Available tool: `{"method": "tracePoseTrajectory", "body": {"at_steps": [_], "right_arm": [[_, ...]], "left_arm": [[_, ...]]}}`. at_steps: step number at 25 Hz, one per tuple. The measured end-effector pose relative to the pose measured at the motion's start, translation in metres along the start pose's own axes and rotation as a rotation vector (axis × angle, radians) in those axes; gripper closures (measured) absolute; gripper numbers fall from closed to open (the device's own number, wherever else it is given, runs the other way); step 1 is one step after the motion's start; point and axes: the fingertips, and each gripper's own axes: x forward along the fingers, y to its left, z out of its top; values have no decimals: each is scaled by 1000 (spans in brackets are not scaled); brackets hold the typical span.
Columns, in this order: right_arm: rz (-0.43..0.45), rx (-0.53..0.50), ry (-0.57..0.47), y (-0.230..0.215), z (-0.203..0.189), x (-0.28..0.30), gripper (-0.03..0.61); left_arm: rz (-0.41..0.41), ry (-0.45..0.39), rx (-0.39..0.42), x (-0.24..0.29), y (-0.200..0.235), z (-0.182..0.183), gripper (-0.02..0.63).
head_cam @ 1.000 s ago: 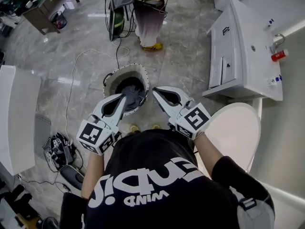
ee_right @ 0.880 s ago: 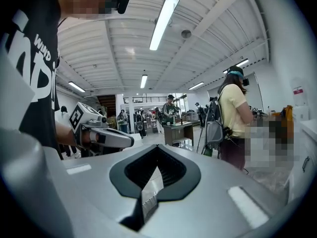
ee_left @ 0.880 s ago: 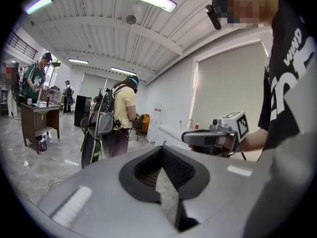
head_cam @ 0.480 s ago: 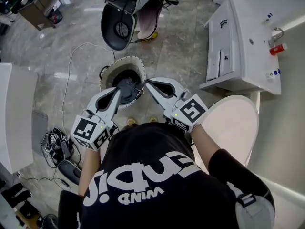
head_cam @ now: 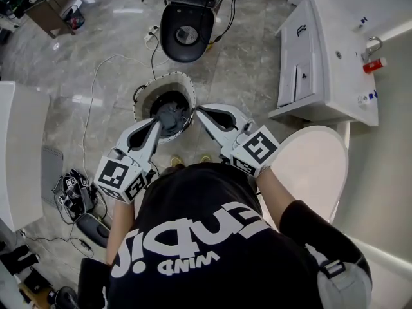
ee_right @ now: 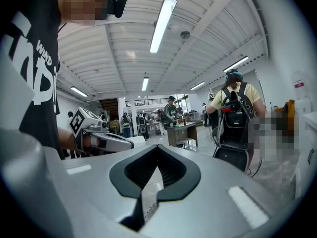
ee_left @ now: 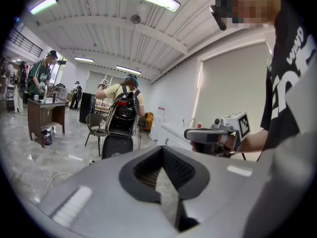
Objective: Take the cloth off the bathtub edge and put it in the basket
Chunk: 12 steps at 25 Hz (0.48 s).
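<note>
2 tools hover over 1 basket (head_cam: 142, 96), your left gripper (head_cam: 162, 128) and right gripper (head_cam: 199, 112). 1 grey cloth (head_cam: 169, 115) lies inside it, and 1 black chair (head_cam: 187, 34) stands beyond. Left gripper view: jaws pressed together, empty. Right gripper view: jaws likewise closed, empty.

Person in a black T-shirt, with two grey hand-held grippers

The short-sleeved black T-shirt (head_cam: 212, 237) has large white lettering across the chest, and a grey strap (head_cam: 341, 282) with a black buckle sits at the right shoulder. The left gripper (head_cam: 161, 126) and right gripper (head_cam: 198, 111) have light grey shells and tapering jaws lined with black ribbed pads. Each carries a white cube (head_cam: 121, 177) printed with black square markers.
</note>
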Motion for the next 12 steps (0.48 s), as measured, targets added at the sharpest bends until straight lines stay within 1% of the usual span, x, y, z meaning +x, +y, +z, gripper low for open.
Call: {"method": "tracePoseTrajectory", "body": {"at_steps": [4, 12], "right_arm": [[-11, 21, -13, 0, -1, -3, 569], [-15, 24, -11, 3, -5, -10, 569]], "left_arm": [[4, -4, -3, -2, -3, -2, 617], [16, -8, -8, -5, -7, -5, 616]]}}
